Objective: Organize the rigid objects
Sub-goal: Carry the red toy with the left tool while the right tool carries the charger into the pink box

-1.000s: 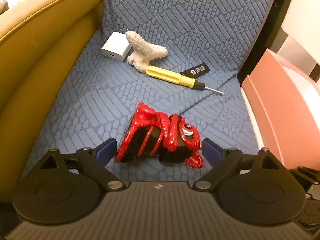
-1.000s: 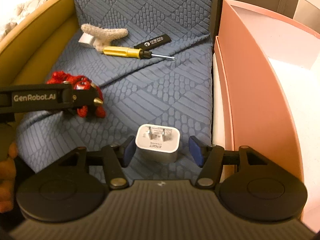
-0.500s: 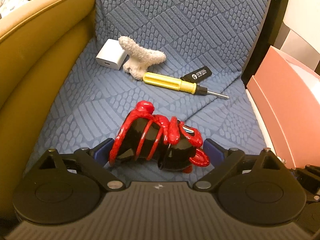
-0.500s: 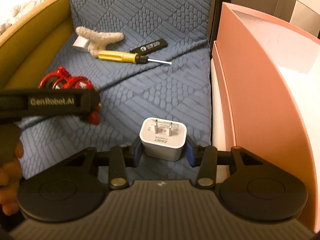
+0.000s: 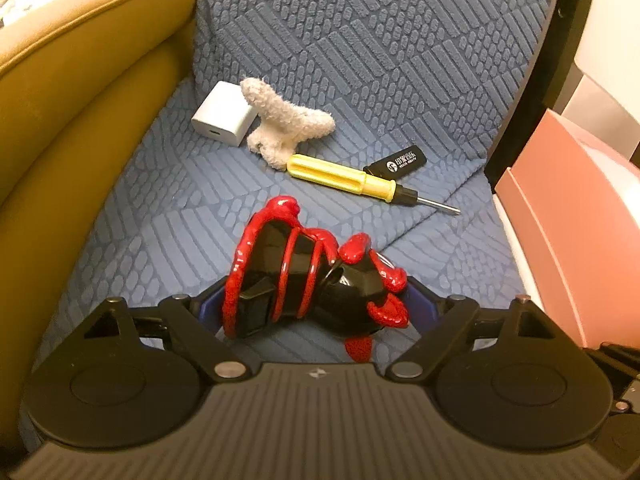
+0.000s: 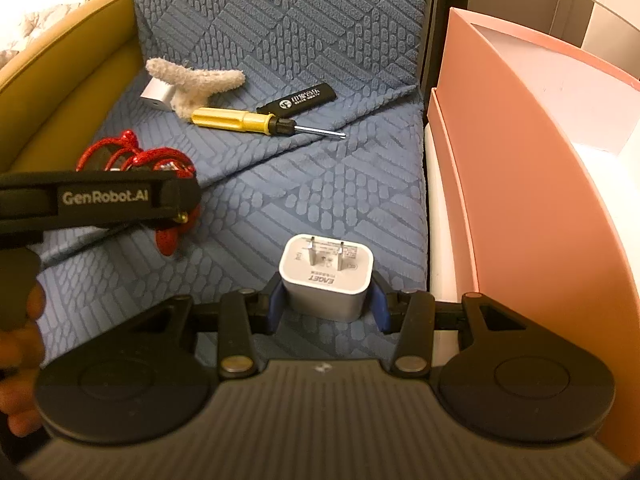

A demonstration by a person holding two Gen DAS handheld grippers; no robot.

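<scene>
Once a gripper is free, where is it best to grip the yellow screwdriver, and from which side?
Probably the ribbed handle of the yellow screwdriver, from above, fingers across it. It lies flat on the blue cushion; the metal shaft is thin, and the fuzzy white piece crowds its butt.

A home living space: ahead of the hand-held gripper lies a sofa seat covered in a blue textured throw (image 5: pixel 360 60), bounded on its left by a mustard-yellow upholstered arm (image 5: pixel 80 92). Household odds and ends lie scattered on the seat, a yellow screwdriver (image 5: pixel 348 178) and a white charger cube (image 5: pixel 222 114), with a pink cardboard box (image 6: pixel 520 184) to its right.
</scene>
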